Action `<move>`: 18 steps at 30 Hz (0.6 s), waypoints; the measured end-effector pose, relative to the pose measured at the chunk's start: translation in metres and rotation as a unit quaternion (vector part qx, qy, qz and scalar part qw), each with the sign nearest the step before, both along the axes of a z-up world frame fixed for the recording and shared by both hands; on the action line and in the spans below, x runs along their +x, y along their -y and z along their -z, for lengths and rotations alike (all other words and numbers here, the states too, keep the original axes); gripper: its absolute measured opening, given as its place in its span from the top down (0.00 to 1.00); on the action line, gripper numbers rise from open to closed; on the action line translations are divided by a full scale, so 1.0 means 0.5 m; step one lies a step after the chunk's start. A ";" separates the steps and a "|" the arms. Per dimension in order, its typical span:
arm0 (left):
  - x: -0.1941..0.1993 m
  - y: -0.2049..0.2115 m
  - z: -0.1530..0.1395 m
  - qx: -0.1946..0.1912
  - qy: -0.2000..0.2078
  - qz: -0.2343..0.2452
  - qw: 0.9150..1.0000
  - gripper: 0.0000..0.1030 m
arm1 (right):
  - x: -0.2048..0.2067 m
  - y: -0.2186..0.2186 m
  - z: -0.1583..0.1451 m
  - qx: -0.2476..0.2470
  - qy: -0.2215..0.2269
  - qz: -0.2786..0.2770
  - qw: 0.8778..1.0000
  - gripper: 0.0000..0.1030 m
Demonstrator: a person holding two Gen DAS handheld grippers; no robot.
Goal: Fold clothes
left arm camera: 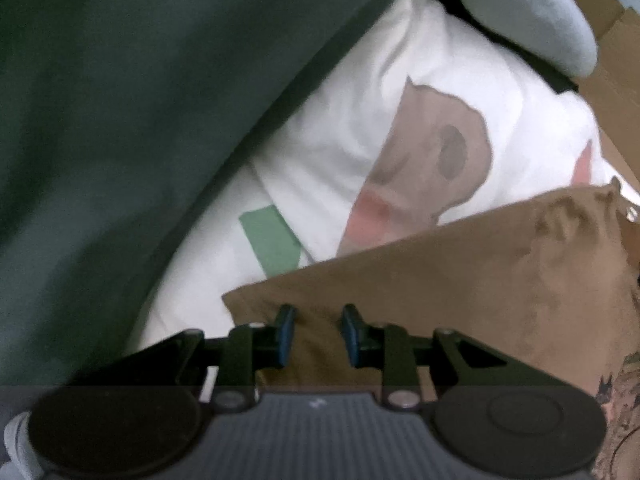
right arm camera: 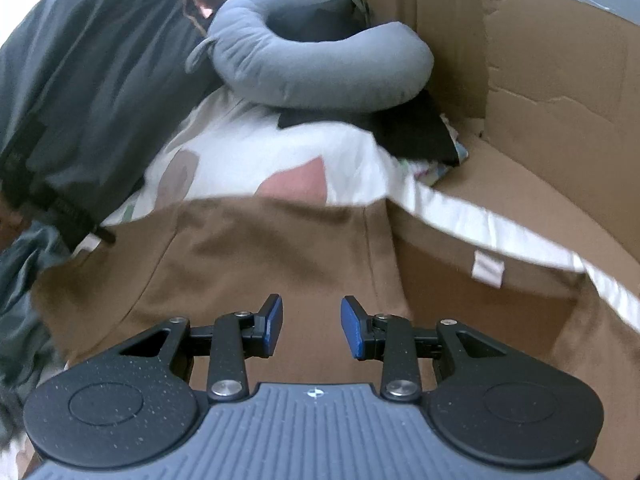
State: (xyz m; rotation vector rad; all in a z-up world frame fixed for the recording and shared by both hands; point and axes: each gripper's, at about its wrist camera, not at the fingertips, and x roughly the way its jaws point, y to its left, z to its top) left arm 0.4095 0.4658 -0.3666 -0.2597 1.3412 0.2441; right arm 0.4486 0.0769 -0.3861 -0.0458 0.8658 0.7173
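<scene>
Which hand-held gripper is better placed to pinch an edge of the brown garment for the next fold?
Probably the left hand-held gripper: its open jaws sit right by the brown garment's corner edge. The right hand-held gripper, also open, hovers over the cloth's middle, away from any edge.

No readable text, number or brand name is showing in either view. A small white label is lying on the edge of the white sheet in the right wrist view, but whatever is printed on it is blurring past reading. A tiny round emblem is sitting on the ribbed body of the right hand-held gripper; it is too small to make out.
</scene>
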 end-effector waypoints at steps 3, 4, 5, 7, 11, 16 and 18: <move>0.004 -0.013 0.018 0.001 -0.005 -0.012 1.000 0.73 | 0.038 -0.022 0.007 -0.005 0.001 0.003 1.000 0.62; 0.004 -0.017 0.021 0.003 -0.004 -0.016 1.000 0.73 | 0.049 -0.030 0.011 -0.006 -0.001 0.004 1.000 0.62; 0.003 -0.022 0.023 0.003 -0.002 -0.017 1.000 0.73 | 0.060 -0.037 0.015 -0.007 -0.002 0.005 1.000 0.62; 0.001 -0.030 0.025 0.005 0.003 -0.022 1.000 0.74 | 0.077 -0.052 0.025 -0.010 -0.007 0.003 1.000 0.62; 0.005 -0.044 0.040 0.012 0.001 -0.026 1.000 0.79 | 0.103 -0.085 0.046 -0.022 -0.017 -0.001 1.000 0.62; 0.016 -0.043 0.049 0.028 0.008 -0.025 0.999 0.82 | 0.130 -0.112 0.063 -0.032 -0.028 0.007 0.999 0.63; 0.016 -0.044 0.050 0.031 0.014 -0.028 0.999 0.82 | 0.139 -0.117 0.064 -0.031 -0.034 0.017 0.999 0.63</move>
